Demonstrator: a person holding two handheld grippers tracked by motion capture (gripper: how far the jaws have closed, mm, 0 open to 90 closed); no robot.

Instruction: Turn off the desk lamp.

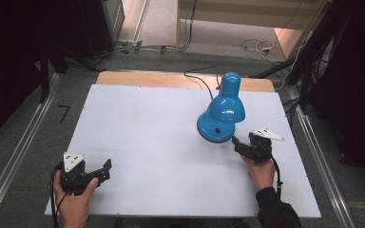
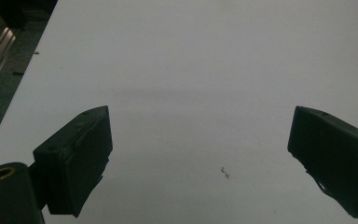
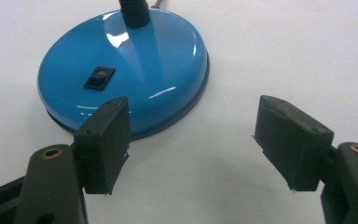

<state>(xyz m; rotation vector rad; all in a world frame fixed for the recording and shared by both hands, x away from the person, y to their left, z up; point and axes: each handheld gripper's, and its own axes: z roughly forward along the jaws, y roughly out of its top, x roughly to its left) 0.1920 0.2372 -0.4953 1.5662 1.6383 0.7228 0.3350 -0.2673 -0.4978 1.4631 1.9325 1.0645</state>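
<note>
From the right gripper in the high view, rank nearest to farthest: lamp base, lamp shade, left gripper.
From the right gripper:
1. Lamp base, just ahead-left of its jaws.
2. Lamp shade, above and behind the base.
3. Left gripper, at the table's near-left corner.

Black grippers, blocky jaws, dark sleeve

Dim, soft pictures; glare overhead.
</note>
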